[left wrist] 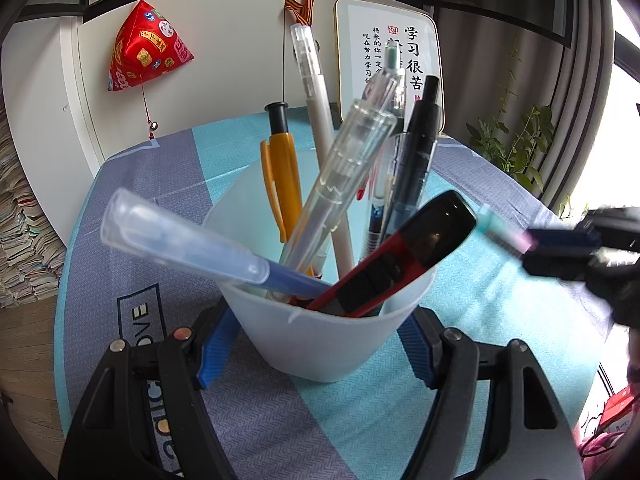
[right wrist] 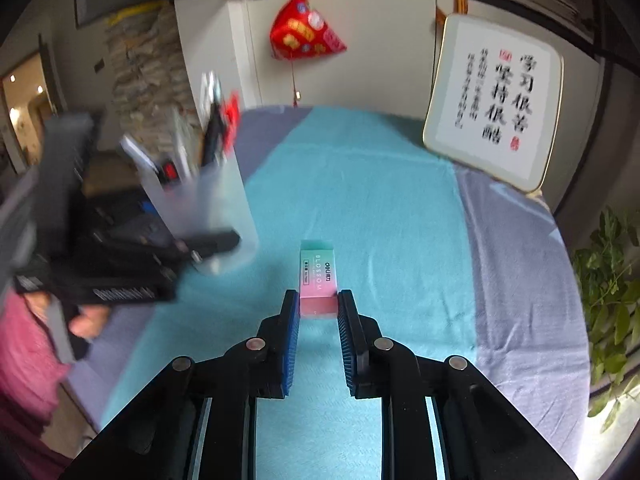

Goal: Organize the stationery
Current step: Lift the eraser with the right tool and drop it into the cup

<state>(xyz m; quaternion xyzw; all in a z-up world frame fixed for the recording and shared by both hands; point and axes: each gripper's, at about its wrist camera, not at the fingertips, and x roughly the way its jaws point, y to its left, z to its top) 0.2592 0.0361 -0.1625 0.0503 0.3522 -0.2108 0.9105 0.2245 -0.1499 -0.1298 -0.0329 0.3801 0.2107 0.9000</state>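
While its blue pads press on both sides of the frosted cup (left wrist: 324, 344), the left gripper (left wrist: 312, 344) holds that cup upright over the striped cloth (left wrist: 360, 420), with pens (left wrist: 344, 184) and a red-and-black knife (left wrist: 400, 256) standing in it. The right gripper (right wrist: 319, 304) is clamped on the near end of the eraser (right wrist: 317, 276), whose far end juts forward over the teal band of the cloth, just right of the cup. Beyond stand a framed sign (right wrist: 496, 100), a red pouch (right wrist: 304, 34) hanging on the wall, and a plant (right wrist: 612, 280) at right.
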